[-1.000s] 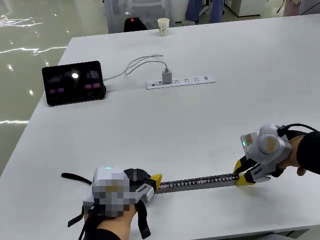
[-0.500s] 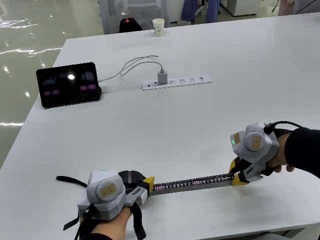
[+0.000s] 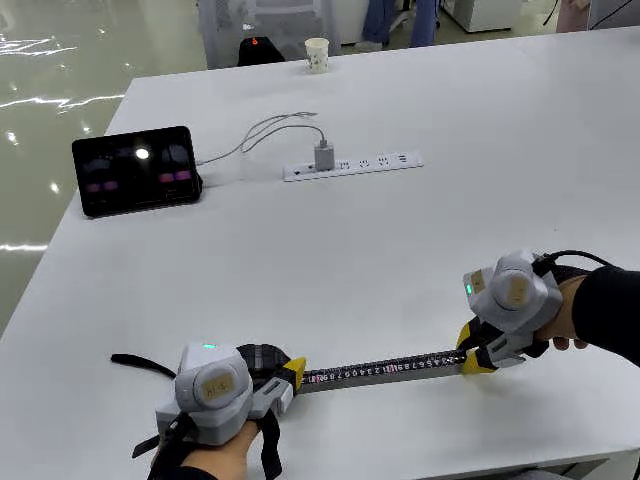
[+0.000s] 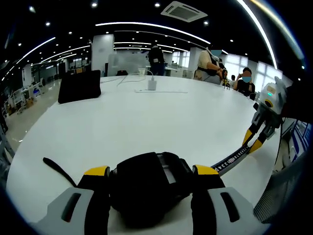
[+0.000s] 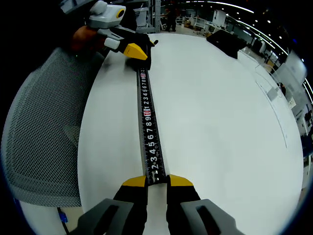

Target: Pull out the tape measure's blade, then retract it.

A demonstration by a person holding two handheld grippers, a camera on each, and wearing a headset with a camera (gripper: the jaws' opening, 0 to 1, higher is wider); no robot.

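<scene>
At the near edge of the table (image 3: 400, 250), the left gripper (image 3: 284, 376) was clamped on the tape measure's black case (image 4: 149, 183), with one yellow-tipped jaw pressed against each side. The case sat on the tabletop, and a black strap (image 3: 134, 360) trailed out from it to the left. From the case the blade (image 3: 385, 368) ran straight and low along the table toward the right, numbered face up. It reached the right gripper (image 5: 157, 182), whose jaws were closed on the blade's end. In the right gripper view the lowest numbers lay just ahead of the yellow tips. The two grippers sat well apart, both low at the table, with the pulled-out blade stretched between them.

Farther back on the left, a dark tablet (image 3: 135, 168) stood propped up, its screen dim. To its right lay a white power strip (image 3: 355, 163) with a white charger (image 3: 325, 155) plugged into it. A cable (image 3: 265, 130) looped from the charger toward the tablet. Near the far edge of the table stood a paper cup (image 3: 317, 53).
</scene>
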